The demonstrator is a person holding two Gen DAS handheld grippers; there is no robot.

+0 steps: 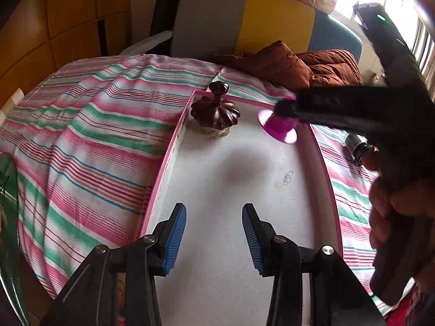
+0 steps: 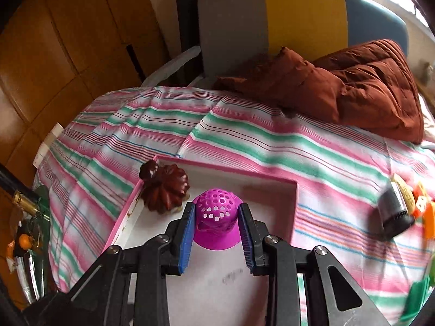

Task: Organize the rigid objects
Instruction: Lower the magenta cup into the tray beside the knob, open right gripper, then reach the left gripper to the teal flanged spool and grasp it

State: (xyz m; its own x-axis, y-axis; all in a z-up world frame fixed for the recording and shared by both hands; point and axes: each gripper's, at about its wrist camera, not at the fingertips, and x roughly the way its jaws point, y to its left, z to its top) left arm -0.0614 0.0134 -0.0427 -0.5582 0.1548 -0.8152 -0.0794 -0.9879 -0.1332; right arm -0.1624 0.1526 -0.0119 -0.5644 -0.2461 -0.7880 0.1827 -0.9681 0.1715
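Blue pads (image 2: 187,233) of the right gripper (image 2: 217,235) are clamped on a purple strainer (image 2: 216,217), held above the pink-rimmed tray (image 2: 228,169) beside a brown lid (image 2: 167,190); the left gripper (image 1: 214,237) is held open, empty.

Right gripper (image 2: 217,217) clamping magenta perforated strainer (image 2: 216,214) over pink-rimmed tray (image 2: 228,168), brown fluted lid (image 2: 167,188) beside, striped bedsheet (image 2: 272,141)

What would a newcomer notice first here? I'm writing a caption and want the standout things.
First, the bright magenta perforated cup, clamped between the right tongs over the white floor of the pink-rimmed tray. Next, the dark brown fluted ornament with a knob, sitting in the tray's far left corner. The left tongs hang open and empty above the tray's near end, all on a pink-and-green striped sheet.
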